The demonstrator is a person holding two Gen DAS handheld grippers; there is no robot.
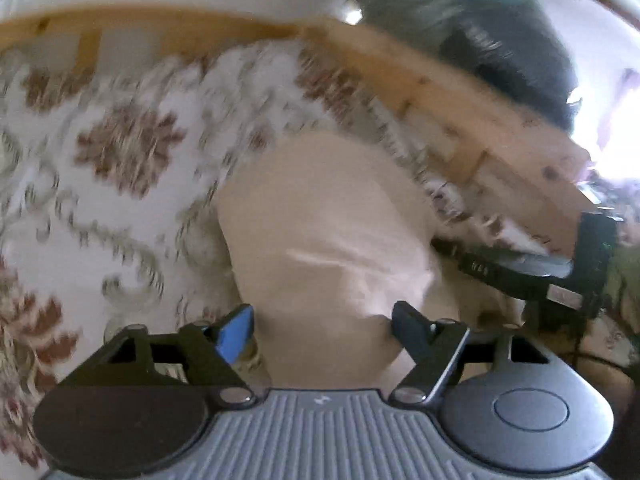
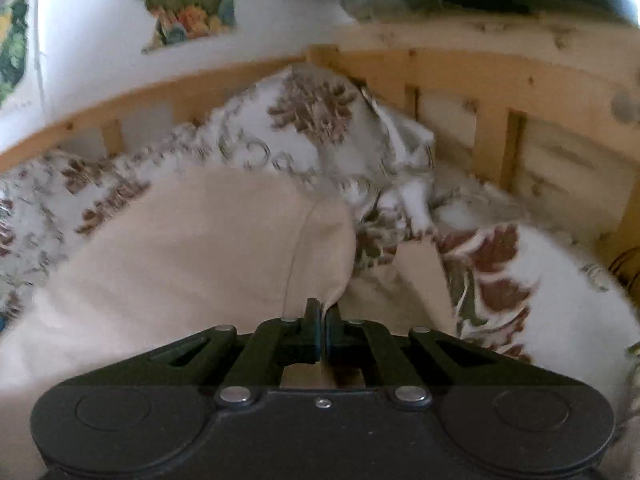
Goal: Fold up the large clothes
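A cream garment (image 1: 320, 216) lies on a floral bedspread (image 1: 120, 136). My left gripper (image 1: 322, 322) is open, its fingers spread either side of the cloth, which runs between them. In the right wrist view the same cream garment (image 2: 192, 248) spreads to the left, and my right gripper (image 2: 323, 312) is shut on a corner of its edge. The right gripper also shows in the left wrist view (image 1: 532, 268), at the right beside the garment.
A wooden slatted bed frame (image 2: 480, 92) runs along the far side and right. A bunched floral pillow or duvet (image 2: 320, 120) lies by the frame. A dark bundle (image 1: 500, 40) sits beyond the rail. Pictures (image 2: 184, 4) hang on the white wall.
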